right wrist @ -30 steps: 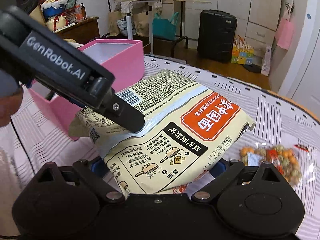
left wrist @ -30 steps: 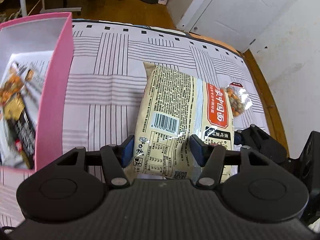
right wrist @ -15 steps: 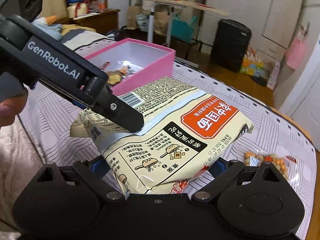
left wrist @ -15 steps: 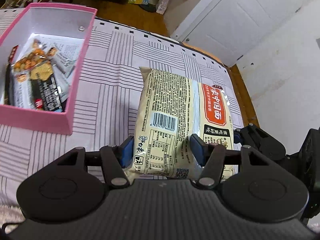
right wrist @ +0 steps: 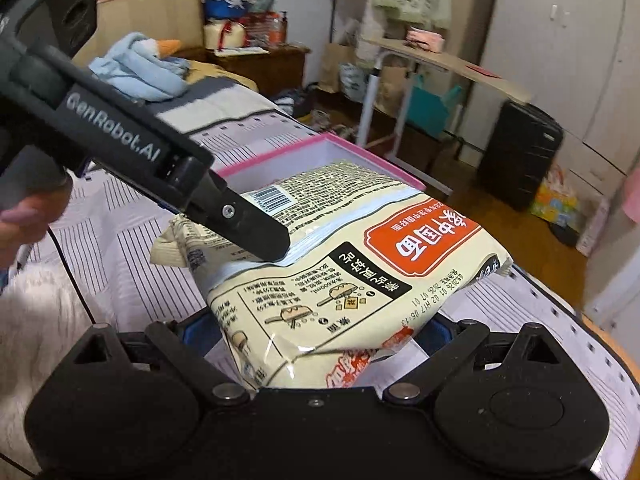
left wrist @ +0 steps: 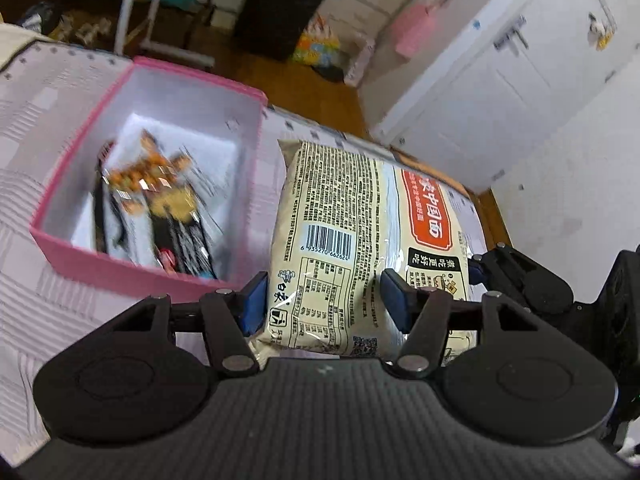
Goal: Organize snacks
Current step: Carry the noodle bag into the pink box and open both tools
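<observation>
A big cream noodle packet (left wrist: 360,240) with a red label and a barcode hangs in the air above the striped bed cover. My left gripper (left wrist: 324,300) is shut on its near end, blue pads pressed into both sides. My right gripper (right wrist: 312,332) is shut on the packet's (right wrist: 340,264) other corner, its pads mostly hidden under the wrapper. Just left of the packet stands the open pink box (left wrist: 80,256) holding several snack packs (left wrist: 160,200). In the right wrist view the box's pink rim (right wrist: 280,156) shows behind the packet.
The bed cover (right wrist: 120,240) ends at a wooden edge on the right, with wood floor beyond. A black suitcase (right wrist: 516,152), a small table and bags stand across the room. A blue plush (right wrist: 140,72) lies on the bed. A person's fingers (right wrist: 24,216) hold the left tool.
Both grippers have risen with the noodle packet and carried it toward the pink box, which now sits close beside it. The small nut bag has dropped out of view.
</observation>
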A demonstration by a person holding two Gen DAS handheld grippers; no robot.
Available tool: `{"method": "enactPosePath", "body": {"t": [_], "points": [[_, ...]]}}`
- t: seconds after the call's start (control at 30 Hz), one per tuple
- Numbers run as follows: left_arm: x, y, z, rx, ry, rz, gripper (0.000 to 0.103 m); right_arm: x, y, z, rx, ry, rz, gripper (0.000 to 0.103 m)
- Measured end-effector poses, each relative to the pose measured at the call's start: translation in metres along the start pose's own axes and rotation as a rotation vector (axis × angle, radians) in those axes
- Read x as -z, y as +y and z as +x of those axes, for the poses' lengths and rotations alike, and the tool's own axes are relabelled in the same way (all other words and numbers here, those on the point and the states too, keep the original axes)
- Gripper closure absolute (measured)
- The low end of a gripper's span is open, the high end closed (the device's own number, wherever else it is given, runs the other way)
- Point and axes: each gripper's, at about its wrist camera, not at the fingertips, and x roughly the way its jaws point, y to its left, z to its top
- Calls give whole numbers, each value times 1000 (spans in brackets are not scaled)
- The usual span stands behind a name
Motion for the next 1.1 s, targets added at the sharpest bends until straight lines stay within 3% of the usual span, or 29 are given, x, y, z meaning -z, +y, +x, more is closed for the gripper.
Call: {"method": "enactPosePath", "body": {"t": [0.13,0.37,0.47,0.57,0.73,0.83,0.9,0.97,1.1], "points": [[-17,28,9,-38,-24,-39,44,-21,-9,31,-89,5,32,5],[-48,75,32,-127,-75,-98,44,-50,-5,96,-124,-9,-53,5],[-59,91,45,-178,-96,-113,45,-60,1,117,-114,-43,-150,6],[-70,106,55,-180,-108,-139,45,-72,-3,132,-138,-32,-168,6],[-78,112,77,-253,-115,-92,45,-81,-13,160,-187,23,-134,6],[-79,112,85,-326,-148,-77,46,-81,-10,177,-155,39,-205,6],[-76,109,88,-378,-181,-46,46,-75,-4,177,-87,45,-278,6],[-71,107,90,-400,-172,-25,46,-67,-4,167,-90,30,-276,6],[-61,101,82,-360,-147,-30,46,-52,-1,135,-99,-5,-260,6]]}}
